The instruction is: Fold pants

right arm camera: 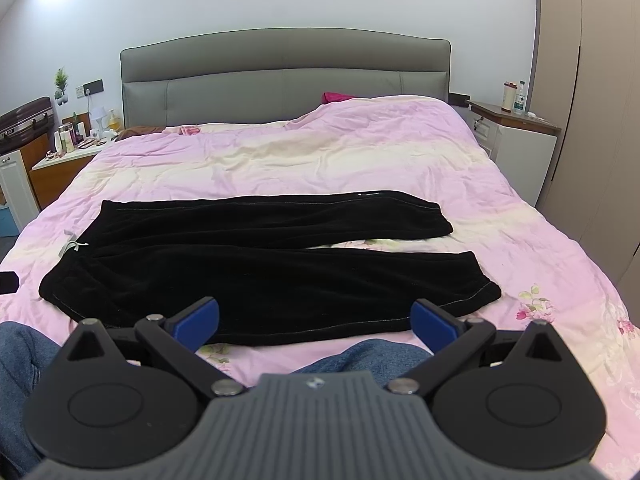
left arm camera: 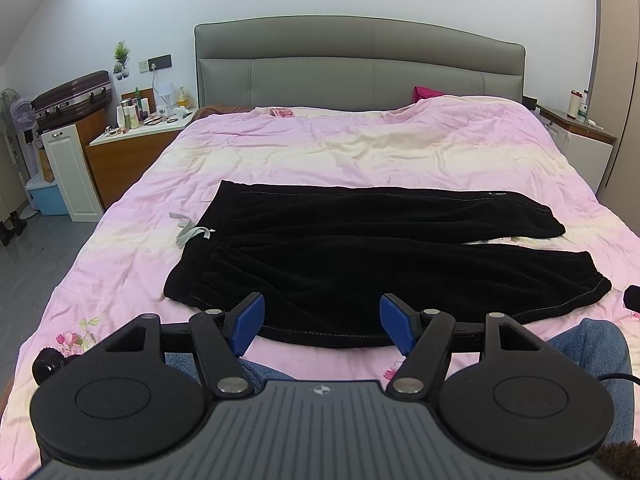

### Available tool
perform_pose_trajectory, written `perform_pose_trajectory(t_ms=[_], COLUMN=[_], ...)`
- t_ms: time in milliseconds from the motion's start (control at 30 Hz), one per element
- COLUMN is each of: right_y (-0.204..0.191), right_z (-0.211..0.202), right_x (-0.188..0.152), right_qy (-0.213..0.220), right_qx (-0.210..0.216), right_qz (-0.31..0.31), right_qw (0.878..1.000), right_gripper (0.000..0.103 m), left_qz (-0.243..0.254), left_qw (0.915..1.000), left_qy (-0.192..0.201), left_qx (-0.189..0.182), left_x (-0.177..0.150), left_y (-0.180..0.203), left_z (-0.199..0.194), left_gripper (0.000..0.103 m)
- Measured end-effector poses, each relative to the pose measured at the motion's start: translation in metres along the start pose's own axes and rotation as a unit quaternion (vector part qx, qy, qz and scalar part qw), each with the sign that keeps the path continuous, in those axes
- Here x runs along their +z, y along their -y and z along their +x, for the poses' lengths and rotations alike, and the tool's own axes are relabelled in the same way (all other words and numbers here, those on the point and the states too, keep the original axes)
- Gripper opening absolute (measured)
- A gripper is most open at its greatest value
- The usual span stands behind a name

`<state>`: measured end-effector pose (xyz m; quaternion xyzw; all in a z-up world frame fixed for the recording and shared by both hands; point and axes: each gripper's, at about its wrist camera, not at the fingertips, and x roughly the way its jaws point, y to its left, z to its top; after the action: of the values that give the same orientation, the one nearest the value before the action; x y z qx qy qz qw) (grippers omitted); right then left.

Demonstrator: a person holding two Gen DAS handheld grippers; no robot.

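Observation:
Black pants (left arm camera: pixel 360 248) lie spread flat across the pink bed cover (left arm camera: pixel 320 152), waistband at the left with a grey drawstring (left arm camera: pixel 190 232), both legs running to the right. In the right wrist view the same pants (right arm camera: pixel 260 264) fill the middle of the bed. My left gripper (left arm camera: pixel 322 326) hovers open just short of the near leg's hem edge, nothing between its blue pads (left arm camera: pixel 250 322). My right gripper (right arm camera: pixel 316 322) is likewise open and empty, held above the near edge of the pants.
A person's knees in blue jeans (right arm camera: pixel 372 354) rest on the bed close to the grippers. A grey headboard (left arm camera: pixel 360 64) stands at the far end. Cluttered nightstand (left arm camera: pixel 136 136) on the left, another nightstand (right arm camera: pixel 516 136) on the right.

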<state>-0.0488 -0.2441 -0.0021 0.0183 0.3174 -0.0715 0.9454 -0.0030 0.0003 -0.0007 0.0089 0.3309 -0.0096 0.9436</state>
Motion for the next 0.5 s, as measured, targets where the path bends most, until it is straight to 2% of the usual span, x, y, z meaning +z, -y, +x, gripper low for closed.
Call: perform_pose_trajectory(t_ms=[500], right_y=[-0.0024], right_z=[-0.0013], right_x=[0.0018], right_qy=[-0.001], right_qx=[-0.004], right_qz=[-0.002], right_qw=[1.000], right_gripper=[0.098], left_qz=[-0.001], left_qw=[1.0000], left_qy=[0.001], left_qx=[-0.002], left_x=[-0.0013], left_y=[0.0001], left_z=[-0.0002], left_gripper=[0.078])
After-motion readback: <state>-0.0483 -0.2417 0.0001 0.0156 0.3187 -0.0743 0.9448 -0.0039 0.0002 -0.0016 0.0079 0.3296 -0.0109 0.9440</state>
